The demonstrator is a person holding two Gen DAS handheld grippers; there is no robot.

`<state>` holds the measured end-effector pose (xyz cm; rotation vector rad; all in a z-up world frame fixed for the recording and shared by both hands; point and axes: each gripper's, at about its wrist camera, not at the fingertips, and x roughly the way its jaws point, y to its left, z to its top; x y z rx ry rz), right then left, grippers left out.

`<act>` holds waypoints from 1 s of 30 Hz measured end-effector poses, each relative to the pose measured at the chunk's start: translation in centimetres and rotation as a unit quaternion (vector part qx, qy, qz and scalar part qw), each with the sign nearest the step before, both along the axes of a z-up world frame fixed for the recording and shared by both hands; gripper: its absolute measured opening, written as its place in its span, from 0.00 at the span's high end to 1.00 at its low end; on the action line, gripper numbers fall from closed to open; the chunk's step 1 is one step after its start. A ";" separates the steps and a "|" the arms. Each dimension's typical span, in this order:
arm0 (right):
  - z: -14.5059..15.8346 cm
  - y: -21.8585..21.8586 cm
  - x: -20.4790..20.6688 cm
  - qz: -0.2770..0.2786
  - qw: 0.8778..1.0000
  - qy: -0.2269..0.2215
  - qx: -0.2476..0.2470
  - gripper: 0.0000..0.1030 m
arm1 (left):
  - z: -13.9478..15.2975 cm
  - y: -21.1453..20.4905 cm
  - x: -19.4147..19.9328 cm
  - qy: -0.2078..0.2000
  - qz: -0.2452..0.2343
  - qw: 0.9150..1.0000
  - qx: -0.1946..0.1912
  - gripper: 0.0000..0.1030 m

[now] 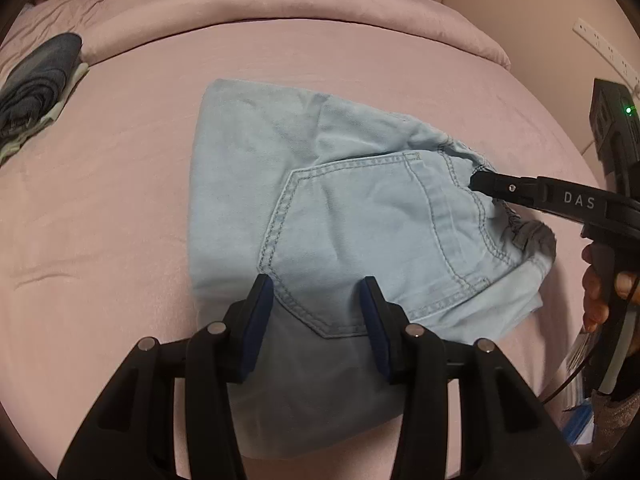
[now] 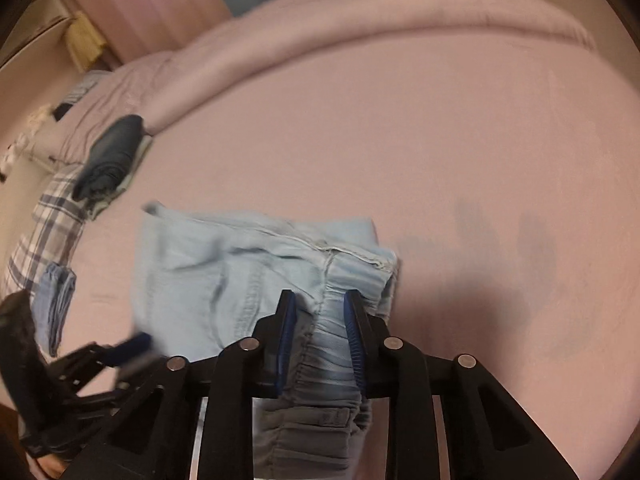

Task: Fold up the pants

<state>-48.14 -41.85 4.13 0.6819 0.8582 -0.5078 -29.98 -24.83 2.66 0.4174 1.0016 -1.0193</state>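
Note:
Light blue denim pants (image 1: 352,216) lie folded into a compact bundle on the pink bed, back pocket up. They also show in the right wrist view (image 2: 224,276). My left gripper (image 1: 318,292) is open, its fingers straddling the pocket's lower edge, with cloth between them. My right gripper (image 2: 320,304) has its jaws apart around the elastic waistband, which bunches between the blue pads. In the left wrist view the right gripper (image 1: 478,182) reaches in from the right onto the waistband.
The pink bedsheet (image 1: 120,200) spreads all around. A rolled pink duvet (image 1: 280,4) runs along the far side. A stack of folded dark clothes (image 1: 36,80) sits far left. Plaid cloth (image 2: 44,220) lies at the left bed edge.

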 end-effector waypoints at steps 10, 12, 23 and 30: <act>4.0 3.3 -2.3 0.049 0.997 -0.026 -0.061 0.76 | -0.3 -0.4 0.5 0.004 0.001 1.000 0.000 0.56; 4.4 4.6 -2.7 0.066 0.995 -0.027 -0.074 0.76 | -0.3 -0.4 0.2 0.001 0.000 1.000 0.001 0.56; 1.0 8.4 -3.6 0.115 0.988 0.044 -0.098 0.75 | -0.2 -0.3 0.0 -0.006 -0.005 1.000 0.005 0.53; 1.6 7.5 -4.0 0.119 0.989 0.037 -0.079 0.75 | 0.3 1.2 0.1 0.011 0.004 1.000 -0.024 0.52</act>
